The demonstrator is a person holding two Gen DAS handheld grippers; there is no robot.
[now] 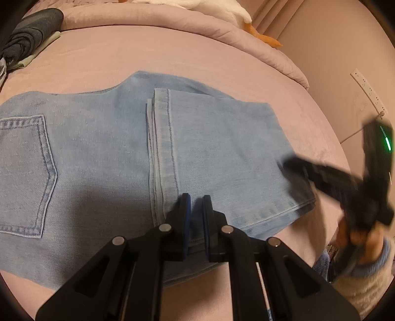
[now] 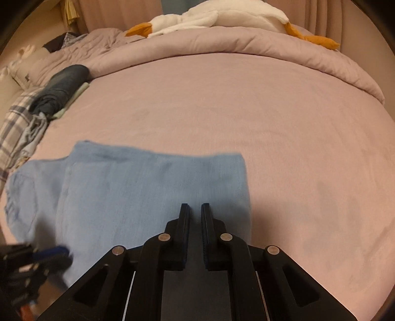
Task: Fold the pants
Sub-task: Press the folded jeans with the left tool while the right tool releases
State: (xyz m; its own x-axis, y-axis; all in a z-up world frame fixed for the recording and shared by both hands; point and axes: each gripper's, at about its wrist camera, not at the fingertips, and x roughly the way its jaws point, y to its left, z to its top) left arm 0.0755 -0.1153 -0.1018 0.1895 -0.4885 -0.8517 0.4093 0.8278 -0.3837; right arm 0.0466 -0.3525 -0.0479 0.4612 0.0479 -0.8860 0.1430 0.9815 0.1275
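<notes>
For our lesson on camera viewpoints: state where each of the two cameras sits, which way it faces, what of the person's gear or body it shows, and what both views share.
Left wrist: on the left gripper, looking down its fingers at the folded jeans; the right gripper and a hand show at right.
Right wrist: on the right gripper, facing across the bed over the jeans; the left gripper shows blurred at lower left.
Shared: jeans, bed, dark clothes pile, plush toy.

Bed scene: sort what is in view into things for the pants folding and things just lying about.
For the job:
- jeans, partly folded
- left gripper
- right gripper

Lying about:
- dark folded clothes
- plaid cloth
- plush toy
- duvet
</notes>
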